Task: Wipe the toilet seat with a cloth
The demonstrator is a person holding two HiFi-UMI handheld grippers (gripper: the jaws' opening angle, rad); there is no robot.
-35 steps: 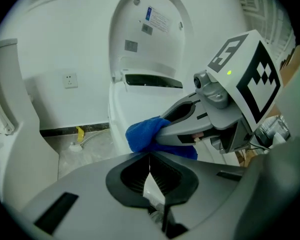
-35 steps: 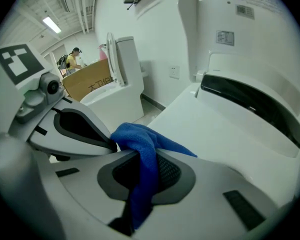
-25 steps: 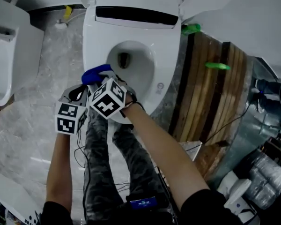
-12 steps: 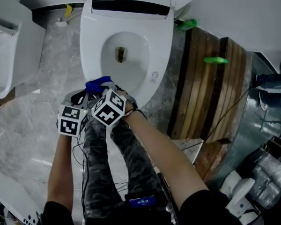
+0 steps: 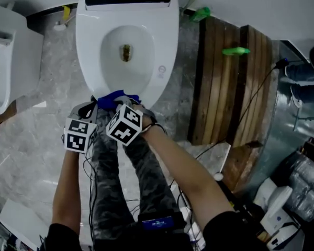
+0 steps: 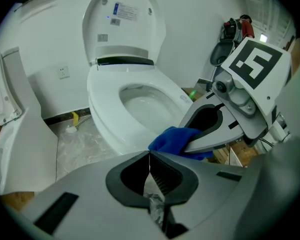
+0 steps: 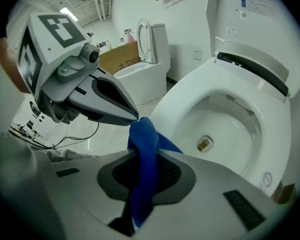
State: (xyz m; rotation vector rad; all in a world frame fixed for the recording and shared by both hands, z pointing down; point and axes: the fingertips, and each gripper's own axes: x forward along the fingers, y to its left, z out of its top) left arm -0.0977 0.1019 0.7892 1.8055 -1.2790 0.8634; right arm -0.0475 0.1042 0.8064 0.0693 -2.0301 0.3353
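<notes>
The left gripper (image 6: 150, 156) has its jaws pressed together on nothing, just left of the right gripper (image 7: 140, 151), which is clamped on the blue cloth (image 5: 118, 97). The cloth sits at the near front edge of the toilet seat (image 5: 86, 46). Farther off, the lid (image 6: 124, 19) stands raised.

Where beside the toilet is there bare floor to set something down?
Bare floor lies between the toilet and the second toilet at left. Crowded: the front rim, with left gripper, right gripper and cloth, and the lower right, with gear.
</notes>
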